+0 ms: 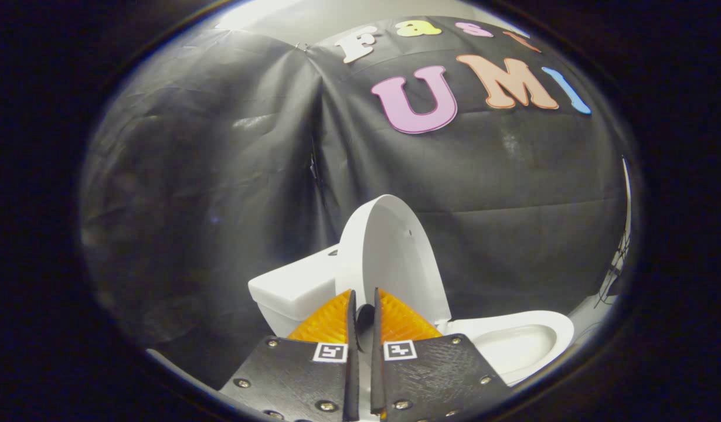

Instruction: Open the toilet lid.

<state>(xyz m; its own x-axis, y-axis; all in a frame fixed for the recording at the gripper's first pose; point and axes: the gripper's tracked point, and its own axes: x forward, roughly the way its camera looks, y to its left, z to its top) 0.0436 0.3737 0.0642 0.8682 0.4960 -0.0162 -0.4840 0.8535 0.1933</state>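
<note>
A white toilet stands against the black cloth wall. Its lid is raised and stands nearly upright, leaning back toward the tank, with its inner face turned to the bowl. The bowl's rim lies open beyond and to the right of my fingers. My gripper is just in front of the lid's lower part, its two fingers drawn together with only a thin slit between them. I see nothing of the lid pinched in that slit, only a dark spot behind it.
The black cloth wall hangs close behind the toilet and wraps round to the left. Some thin dark cables hang at the far right, beyond the bowl.
</note>
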